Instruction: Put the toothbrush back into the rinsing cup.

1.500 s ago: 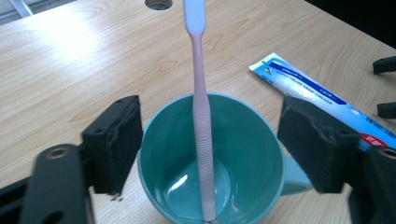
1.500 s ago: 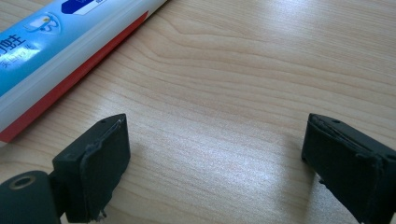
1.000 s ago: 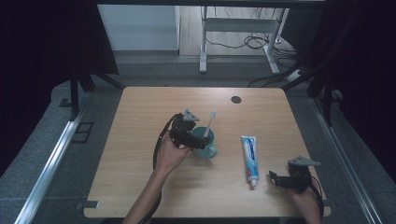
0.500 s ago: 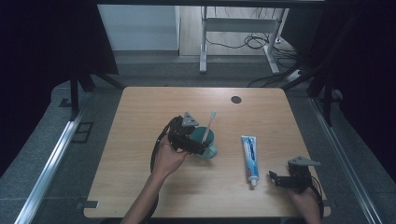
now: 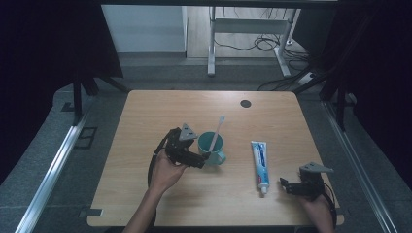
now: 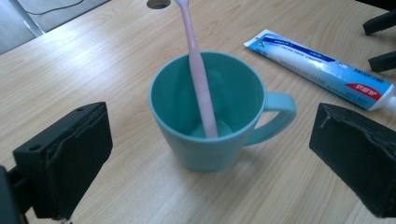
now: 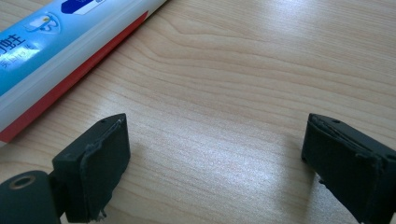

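On the left I saw my left gripper low on the wooden table, held in my left hand. Its jaws were wide open with nothing between them, pointing at the teal mug just beside them. In the left gripper view the mug stood upright between the two black pads, a little past them and not touching. A pink toothbrush leaned inside the mug, head up. The mug's handle pointed toward the toothpaste tube, which lay flat on the table, near the mug but apart. Farther right, near the front edge, I held my right gripper close to the tube's cap end. Its jaws were wide open too, over bare wood, with the tube beside them.
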`<state>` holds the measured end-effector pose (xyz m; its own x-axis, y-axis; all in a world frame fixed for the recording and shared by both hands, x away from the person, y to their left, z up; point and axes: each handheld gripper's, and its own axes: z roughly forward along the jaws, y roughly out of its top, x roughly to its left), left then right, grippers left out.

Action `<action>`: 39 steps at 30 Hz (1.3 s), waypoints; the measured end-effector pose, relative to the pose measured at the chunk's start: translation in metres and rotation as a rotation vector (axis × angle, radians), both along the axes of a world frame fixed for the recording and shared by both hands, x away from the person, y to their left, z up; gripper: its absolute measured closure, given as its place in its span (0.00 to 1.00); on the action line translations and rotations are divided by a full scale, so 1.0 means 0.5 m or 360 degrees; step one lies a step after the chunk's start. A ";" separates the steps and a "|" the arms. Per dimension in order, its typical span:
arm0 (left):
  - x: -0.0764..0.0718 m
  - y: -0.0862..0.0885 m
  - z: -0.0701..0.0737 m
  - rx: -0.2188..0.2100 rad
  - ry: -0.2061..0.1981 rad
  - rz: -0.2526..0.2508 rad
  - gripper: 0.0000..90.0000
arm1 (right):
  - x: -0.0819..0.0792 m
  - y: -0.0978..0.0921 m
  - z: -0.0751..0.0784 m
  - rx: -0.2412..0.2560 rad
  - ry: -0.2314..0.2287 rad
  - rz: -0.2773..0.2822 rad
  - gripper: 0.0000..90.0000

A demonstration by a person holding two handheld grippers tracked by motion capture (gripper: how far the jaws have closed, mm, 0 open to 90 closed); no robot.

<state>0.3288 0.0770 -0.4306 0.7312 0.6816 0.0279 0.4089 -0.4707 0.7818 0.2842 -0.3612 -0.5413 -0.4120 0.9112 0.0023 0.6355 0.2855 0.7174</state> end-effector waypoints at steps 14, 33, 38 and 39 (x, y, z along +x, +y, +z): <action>-0.030 0.043 -0.037 -0.0010 0.0013 0.0038 0.00 | 0.000 0.000 0.000 0.0000 0.0000 -0.0001 0.08; -0.072 0.097 -0.116 -0.0046 0.0030 0.0125 0.00 | 0.000 0.000 0.000 -0.0006 -0.0002 0.0004 0.08; -0.078 0.108 -0.140 -0.0059 0.0042 0.0154 0.00 | 0.000 0.000 0.000 -0.0007 -0.0003 0.0004 0.09; -0.079 0.109 -0.145 -0.0060 0.0045 0.0159 0.00 | 0.000 0.000 0.000 -0.0006 -0.0003 0.0002 0.09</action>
<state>0.2892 0.1315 -0.5029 0.6599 0.7511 -0.0188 0.4745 -0.3972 0.7855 0.2842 -0.3613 -0.5414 -0.4132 0.9106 -0.0018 0.6337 0.2890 0.7176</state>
